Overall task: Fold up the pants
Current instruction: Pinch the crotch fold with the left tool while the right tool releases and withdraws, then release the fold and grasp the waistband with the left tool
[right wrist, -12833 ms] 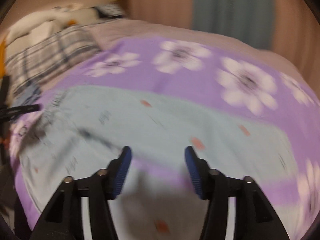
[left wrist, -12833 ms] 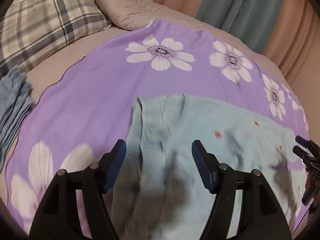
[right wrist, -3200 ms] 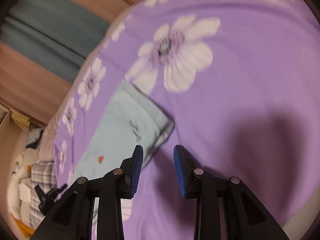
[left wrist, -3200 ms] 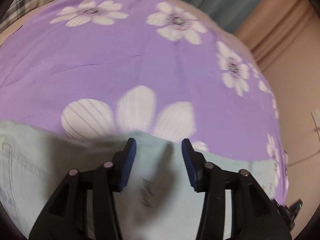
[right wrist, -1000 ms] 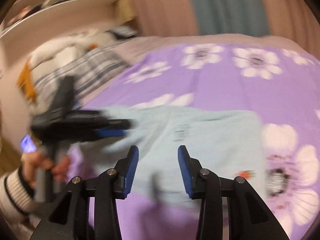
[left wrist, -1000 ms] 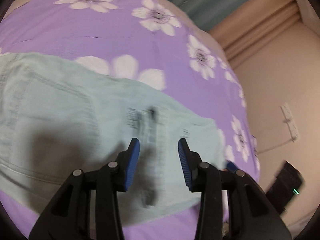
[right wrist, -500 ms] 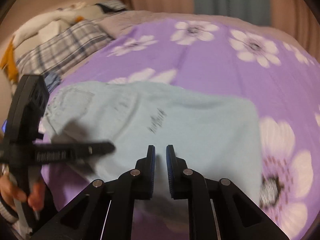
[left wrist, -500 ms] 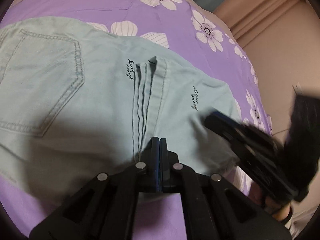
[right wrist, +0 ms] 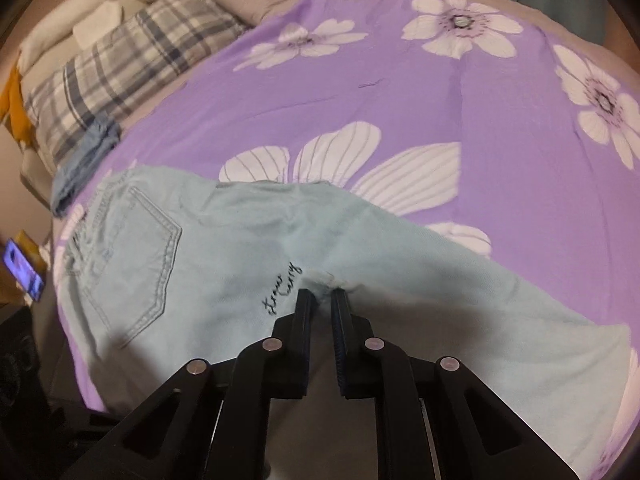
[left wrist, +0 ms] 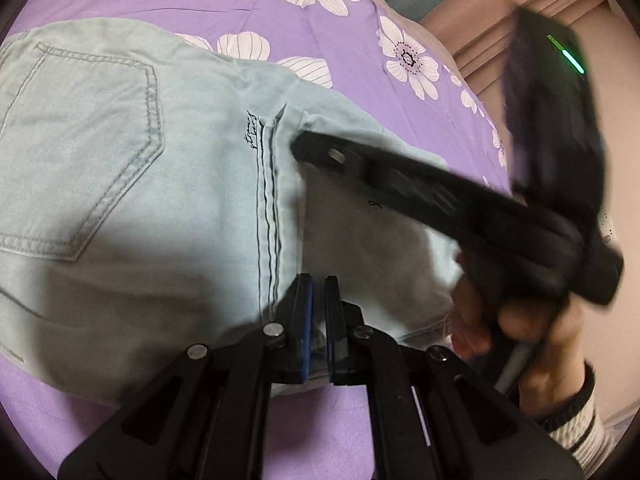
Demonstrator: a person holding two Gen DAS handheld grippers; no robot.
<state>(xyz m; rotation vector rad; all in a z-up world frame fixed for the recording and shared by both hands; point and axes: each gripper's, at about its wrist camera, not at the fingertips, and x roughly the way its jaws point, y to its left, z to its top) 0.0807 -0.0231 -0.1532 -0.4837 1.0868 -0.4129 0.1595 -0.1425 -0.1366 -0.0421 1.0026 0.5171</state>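
Left gripper (left wrist: 319,312): fingers pinched together on the near edge of the pants (left wrist: 120,184), at the foot of a stitched hem band that runs away from the tips. A sliver of denim shows between the blue pads.

Right gripper (right wrist: 322,304): fingers nearly closed, clamping a small bunched ridge of the same denim just beside black script lettering. In the left wrist view its tip lies at the far end of that hem band, and the hand (left wrist: 520,320) holding it is blurred.

Pants: pale blue, lying flat on the purple flowered sheet (right wrist: 460,100), back pocket (right wrist: 140,256) face up at left.

Beyond the sheet: plaid pillow (right wrist: 132,64), a folded blue garment (right wrist: 86,160) beside it, a lit phone screen (right wrist: 22,270) at far left.
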